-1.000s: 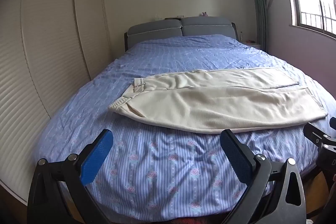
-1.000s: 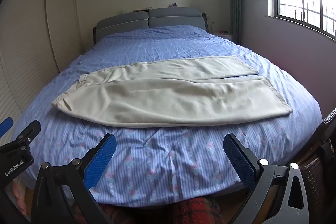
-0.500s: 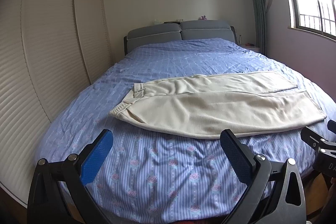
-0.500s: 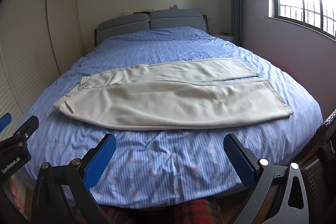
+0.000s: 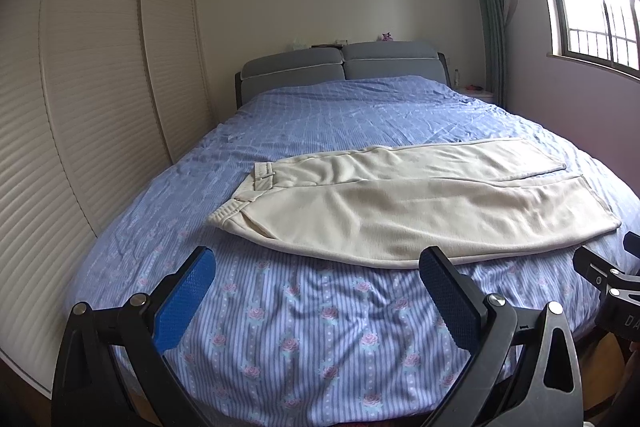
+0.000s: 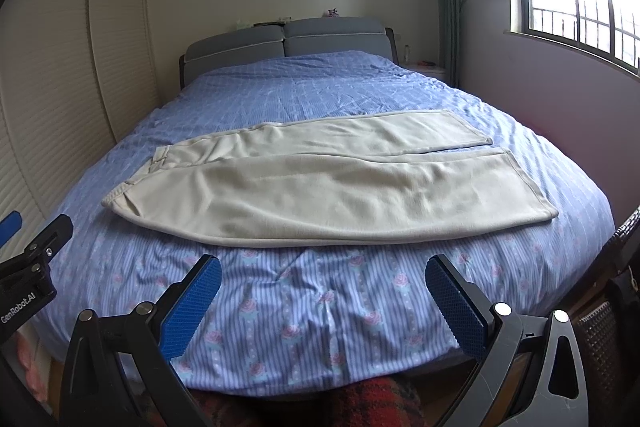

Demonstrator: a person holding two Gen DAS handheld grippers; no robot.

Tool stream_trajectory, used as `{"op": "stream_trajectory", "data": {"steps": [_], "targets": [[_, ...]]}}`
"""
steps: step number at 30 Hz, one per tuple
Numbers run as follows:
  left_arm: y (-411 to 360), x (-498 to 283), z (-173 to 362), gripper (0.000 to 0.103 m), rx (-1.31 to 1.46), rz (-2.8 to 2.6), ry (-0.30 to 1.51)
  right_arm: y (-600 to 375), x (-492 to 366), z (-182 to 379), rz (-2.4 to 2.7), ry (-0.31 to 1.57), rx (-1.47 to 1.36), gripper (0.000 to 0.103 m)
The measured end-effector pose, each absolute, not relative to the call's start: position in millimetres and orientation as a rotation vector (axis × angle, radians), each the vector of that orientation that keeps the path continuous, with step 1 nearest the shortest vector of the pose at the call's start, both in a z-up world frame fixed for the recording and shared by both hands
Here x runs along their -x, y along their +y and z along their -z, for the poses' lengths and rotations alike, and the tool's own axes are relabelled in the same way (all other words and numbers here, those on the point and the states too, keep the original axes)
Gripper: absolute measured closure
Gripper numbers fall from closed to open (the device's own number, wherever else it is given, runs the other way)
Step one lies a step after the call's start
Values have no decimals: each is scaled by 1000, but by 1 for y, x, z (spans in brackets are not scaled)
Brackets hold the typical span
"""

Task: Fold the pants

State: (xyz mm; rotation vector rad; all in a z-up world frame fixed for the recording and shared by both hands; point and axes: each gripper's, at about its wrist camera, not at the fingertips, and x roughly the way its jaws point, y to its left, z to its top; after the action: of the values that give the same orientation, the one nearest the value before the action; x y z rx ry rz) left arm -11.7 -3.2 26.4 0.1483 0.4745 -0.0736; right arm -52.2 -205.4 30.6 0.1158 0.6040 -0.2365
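The pants [image 5: 404, 211] lie flat across the bed [image 5: 320, 327], waistband to the left, hems to the right, legs side by side; the cloth looks soft, light and limp, so it should drape and slide unless taken at firm edges, likely waistband and hem. Both the left gripper [image 5: 316, 301] and right gripper [image 6: 322, 305] hover short of it, jaws wide and empty.

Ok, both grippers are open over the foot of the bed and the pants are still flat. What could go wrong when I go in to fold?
Three risks, likely:
1. The cream pants lie directly on the soft blue bedspread; the left gripper or right gripper could pinch bedding too.
2. The legs are splayed and uneven at the cuffs, so a fold may come out skewed.
3. The waistband is bunched; folding now sets that crease.
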Motion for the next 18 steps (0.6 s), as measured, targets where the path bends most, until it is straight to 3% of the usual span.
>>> {"op": "stream_trajectory", "data": {"steps": [18], "targets": [[-3,14,-25,0,-149,70,477,-205,53,-30,238,600,-116,0]]}}
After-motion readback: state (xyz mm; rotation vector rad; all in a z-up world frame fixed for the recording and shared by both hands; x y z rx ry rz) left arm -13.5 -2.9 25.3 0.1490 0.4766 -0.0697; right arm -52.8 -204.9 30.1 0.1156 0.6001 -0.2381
